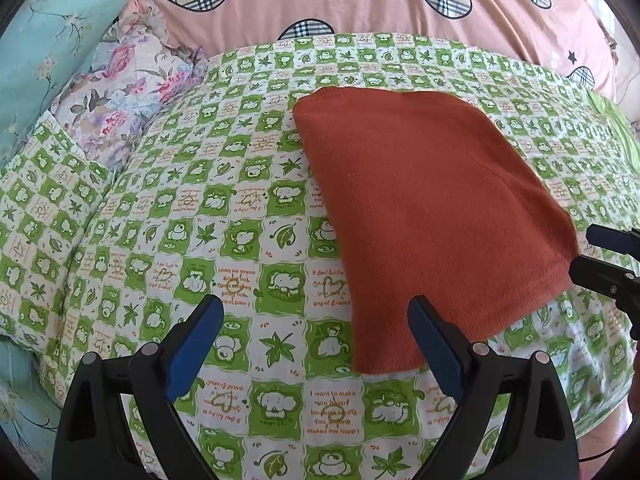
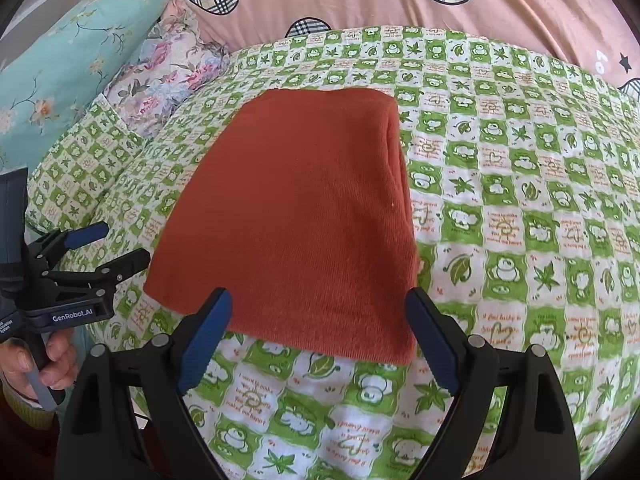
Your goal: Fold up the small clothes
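The cloth (image 2: 296,216) lies flat on the green sheet (image 2: 520,208), near the middle of it, and it is already folded into a neat block with several layers. The layers show as a thick edge on its right side in the right wrist view. So I judge that the folding of this piece is finished or almost finished, and the step in hand is the release after a fold.

The right gripper (image 2: 318,336) is spread wide. Its fingers stand over the near edge of the cloth, one on each side of the near right part, but they pinch nothing. The left gripper (image 1: 316,340) is also spread wide and empty; it hangs over the bare sheet just beside the near left corner of the cloth (image 1: 432,208).

The long axis of the cloth runs away from the cameras, toward the pink quilt (image 2: 440,12) at the back. The near end looks wider than the far end, but the fisheye lens may cause this. The far edge is straight and lies across the view.

The next move, I think, calls for one more fold: take the two near corners and bring them over to the far edge. If the piece is small enough already, it calls only for moving it aside.
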Motion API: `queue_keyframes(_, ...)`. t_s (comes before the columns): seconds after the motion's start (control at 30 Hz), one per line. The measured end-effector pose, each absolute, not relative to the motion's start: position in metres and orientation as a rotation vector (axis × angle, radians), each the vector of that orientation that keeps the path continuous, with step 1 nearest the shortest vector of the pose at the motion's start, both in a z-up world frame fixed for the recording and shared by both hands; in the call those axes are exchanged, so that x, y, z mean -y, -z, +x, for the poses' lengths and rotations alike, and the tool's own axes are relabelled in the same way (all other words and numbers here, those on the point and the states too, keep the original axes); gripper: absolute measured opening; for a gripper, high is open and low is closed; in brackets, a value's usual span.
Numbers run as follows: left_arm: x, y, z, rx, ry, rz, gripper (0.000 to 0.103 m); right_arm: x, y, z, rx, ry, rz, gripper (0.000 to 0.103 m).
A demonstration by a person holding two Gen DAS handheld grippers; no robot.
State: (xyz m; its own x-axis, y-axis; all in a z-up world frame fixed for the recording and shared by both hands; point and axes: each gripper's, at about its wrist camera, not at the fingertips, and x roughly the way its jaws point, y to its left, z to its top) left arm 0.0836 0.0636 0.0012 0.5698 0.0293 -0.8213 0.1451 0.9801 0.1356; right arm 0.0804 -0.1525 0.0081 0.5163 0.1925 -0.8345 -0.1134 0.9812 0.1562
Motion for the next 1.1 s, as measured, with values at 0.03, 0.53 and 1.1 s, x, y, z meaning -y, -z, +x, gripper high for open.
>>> queue_keyframes(0.03,-0.064,-0.001,0.086,-0.966,0.068,0.19,0.094,0.153,-0.008,0.083,-1.011,-0.184,0.087,0.088)
queue_keyframes(0.53,-0.065,-0.002,0.13,-0.992,0.036,0.187,0.094,0.173,-0.013,0.158,-1.013,-0.165,0.189,0.088)
queue_keyframes(1.1,-0.046,-0.007,0.116,-0.997,0.014,0.216,0.094,0.158,-0.015,0.101,-1.056,-0.184,0.103,0.09)
